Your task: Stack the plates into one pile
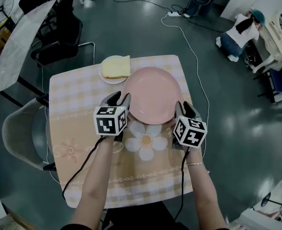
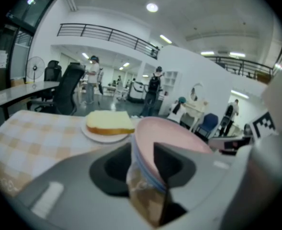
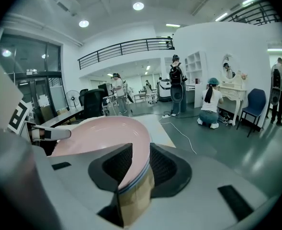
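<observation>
A pink plate (image 1: 152, 92) lies over the middle of the checked table (image 1: 73, 99), held at two opposite rims. My left gripper (image 1: 117, 98) grips its left rim, my right gripper (image 1: 184, 110) its right rim. In the left gripper view the rim of the pink plate (image 2: 174, 128) runs between the jaws of the left gripper (image 2: 143, 150), with a bluish edge showing under the pink. The right gripper view shows the same plate (image 3: 102, 131) clamped in the right gripper (image 3: 141, 152). Behind it a small white plate (image 1: 107, 78) carries a yellow slice of cake (image 1: 116, 67).
A flower print on the tablecloth (image 1: 145, 140) lies under the plate's near edge. A grey chair (image 1: 21, 133) stands left of the table, a black office chair (image 1: 59, 37) and a grey tabletop (image 1: 21, 37) behind it. A white cable (image 1: 188, 42) crosses the floor; a person (image 1: 241, 32) crouches far right.
</observation>
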Tool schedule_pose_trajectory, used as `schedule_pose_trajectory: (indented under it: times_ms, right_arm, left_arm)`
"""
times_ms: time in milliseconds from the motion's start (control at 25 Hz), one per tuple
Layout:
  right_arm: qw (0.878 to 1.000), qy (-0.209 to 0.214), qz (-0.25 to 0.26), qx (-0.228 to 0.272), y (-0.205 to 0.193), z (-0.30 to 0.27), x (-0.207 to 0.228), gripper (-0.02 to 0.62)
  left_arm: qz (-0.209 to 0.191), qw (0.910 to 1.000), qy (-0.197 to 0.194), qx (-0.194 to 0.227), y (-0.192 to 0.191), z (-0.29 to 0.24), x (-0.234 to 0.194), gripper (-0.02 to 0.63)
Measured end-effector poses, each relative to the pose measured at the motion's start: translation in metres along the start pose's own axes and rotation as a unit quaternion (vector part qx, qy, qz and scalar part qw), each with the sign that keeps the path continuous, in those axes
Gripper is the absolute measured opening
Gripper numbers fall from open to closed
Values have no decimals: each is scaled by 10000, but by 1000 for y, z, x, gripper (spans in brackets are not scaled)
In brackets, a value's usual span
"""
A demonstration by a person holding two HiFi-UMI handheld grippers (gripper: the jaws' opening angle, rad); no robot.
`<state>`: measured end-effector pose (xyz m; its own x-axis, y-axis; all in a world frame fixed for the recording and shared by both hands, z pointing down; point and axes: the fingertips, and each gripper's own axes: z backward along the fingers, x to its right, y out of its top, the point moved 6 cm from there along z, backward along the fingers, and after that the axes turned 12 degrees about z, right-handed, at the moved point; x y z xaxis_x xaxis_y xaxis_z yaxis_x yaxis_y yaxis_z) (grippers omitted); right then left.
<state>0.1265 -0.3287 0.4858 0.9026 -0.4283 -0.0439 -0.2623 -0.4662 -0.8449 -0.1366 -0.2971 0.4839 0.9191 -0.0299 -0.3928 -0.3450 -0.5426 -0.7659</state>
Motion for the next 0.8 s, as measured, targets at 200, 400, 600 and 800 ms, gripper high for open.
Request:
schedule_pose_trajectory:
  times_ms: [200,400,600,800]
  right_arm:
    - [9992,77,129,381,16,22,-10,88]
    - [9971,86,221,724,28,50,-17,60]
    - [9942,-16,125,1069,34,83,-18,26]
    - [9917,71,120,1280,34,111,-22,12]
  left_arm:
    - [-155,9995,-45,289,9,20,12,115]
    - [-421,9977,-38,535,17,45,26,72]
    - [-662,9948,10,776,19,75,35,48]
    - [-891,9903,156,1051,18,105,40,14]
